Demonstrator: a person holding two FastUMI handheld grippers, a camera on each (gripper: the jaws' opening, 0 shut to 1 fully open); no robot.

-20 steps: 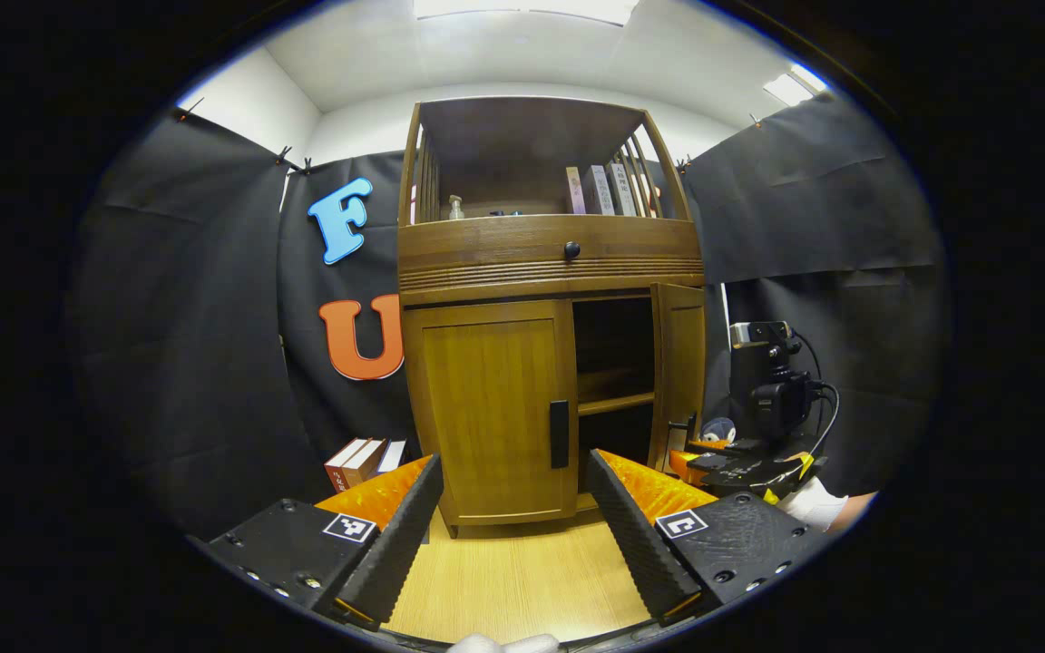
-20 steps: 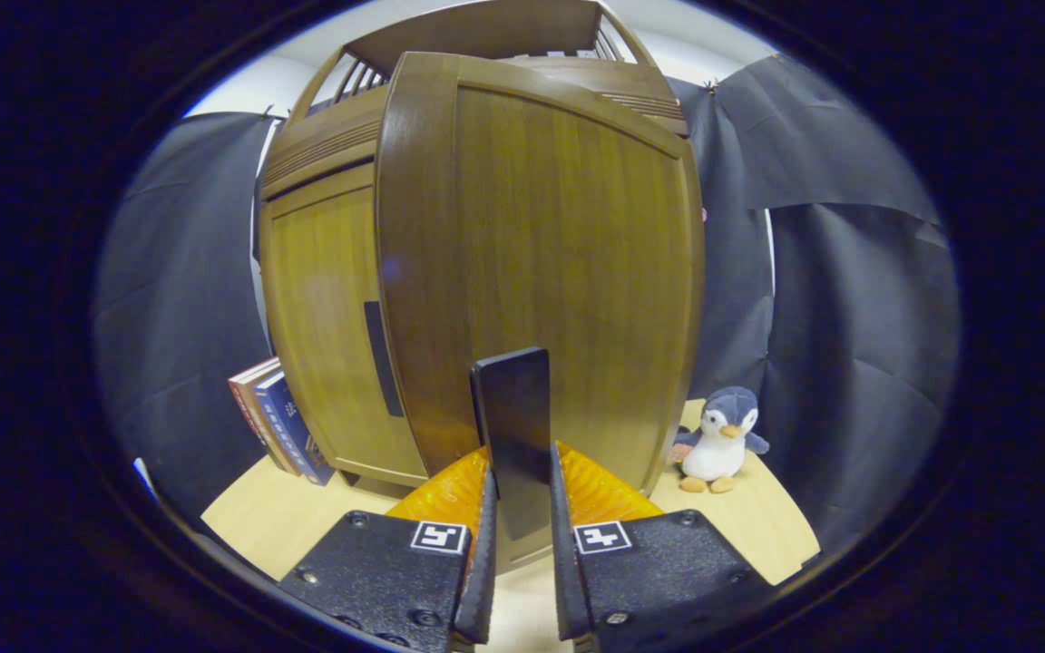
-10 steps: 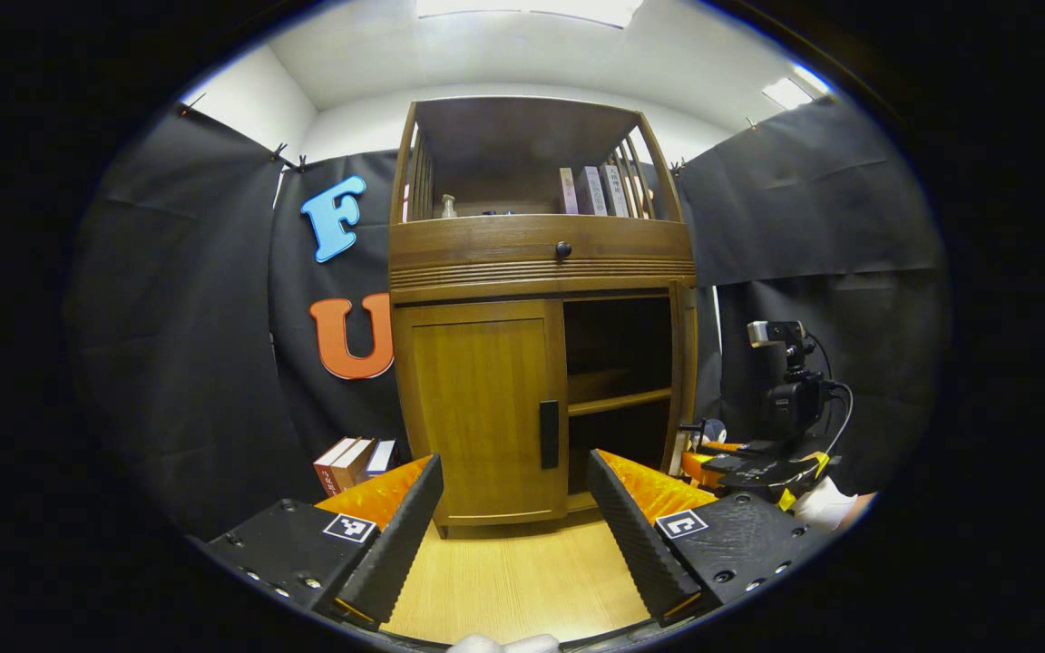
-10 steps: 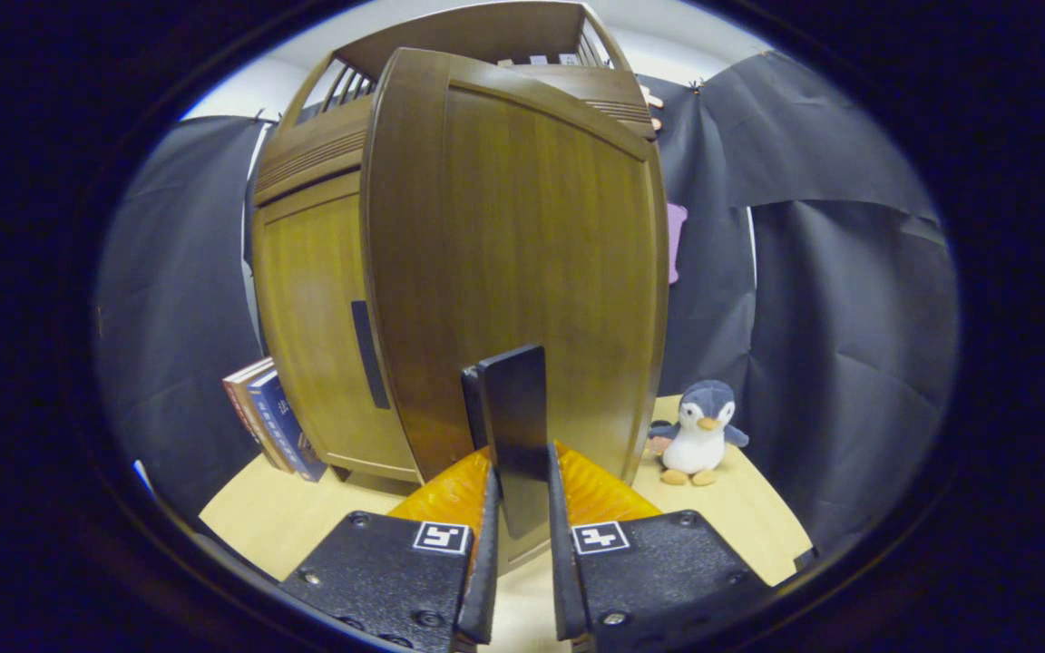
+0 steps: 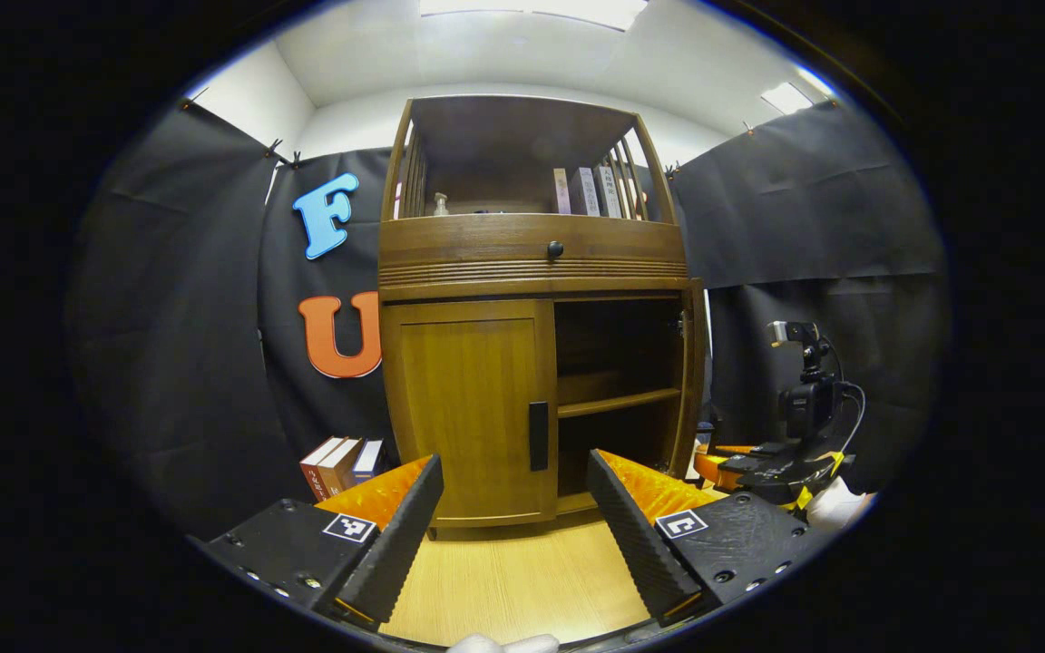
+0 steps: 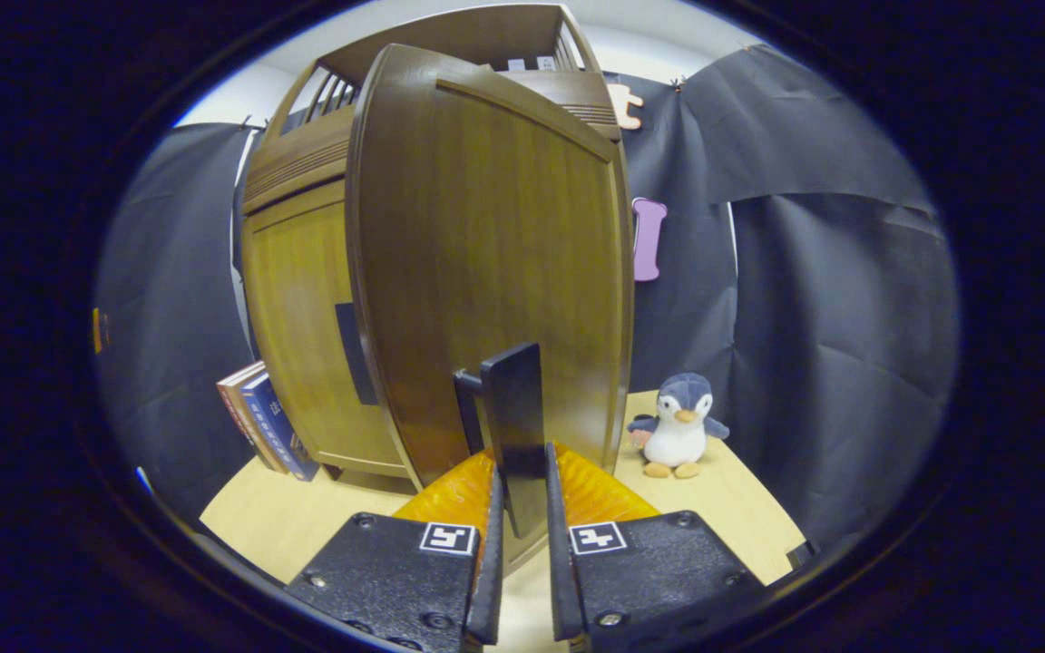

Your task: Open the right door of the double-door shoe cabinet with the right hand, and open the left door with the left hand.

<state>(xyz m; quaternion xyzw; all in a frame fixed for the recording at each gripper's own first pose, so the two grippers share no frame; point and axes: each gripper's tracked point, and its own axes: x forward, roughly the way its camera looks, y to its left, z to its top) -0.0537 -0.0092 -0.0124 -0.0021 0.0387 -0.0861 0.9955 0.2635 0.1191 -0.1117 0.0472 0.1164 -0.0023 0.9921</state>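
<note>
Brown wood with a vertical grain is making up the shoe cabinet (image 5: 532, 272), which is being taken as the landmark and is standing on a pale wooden floor (image 5: 513, 580). Its right door (image 6: 486, 272), a smooth bowed panel, is being held swung wide open, edge-on in the left gripper view at the cabinet's right side (image 5: 693, 372). The flat dark rectangular handle (image 6: 518, 435) of that door is being pinched between the two fingers of the right gripper (image 6: 520, 553), whose jaws are being kept narrow around it. The left door (image 5: 468, 408) is being left shut, its slim dark handle (image 5: 538, 435) being seen near the cabinet's middle. The left gripper (image 5: 513, 517) is being held in front of the cabinet, apart from it, with its ridged fingers (image 5: 395, 544) spread wide and nothing between them. A shelf (image 5: 618, 401) is being exposed inside the open half. Upright books (image 5: 341, 462) are being seen left of the cabinet, and a soft plush penguin (image 6: 678, 426) right of it.
</note>
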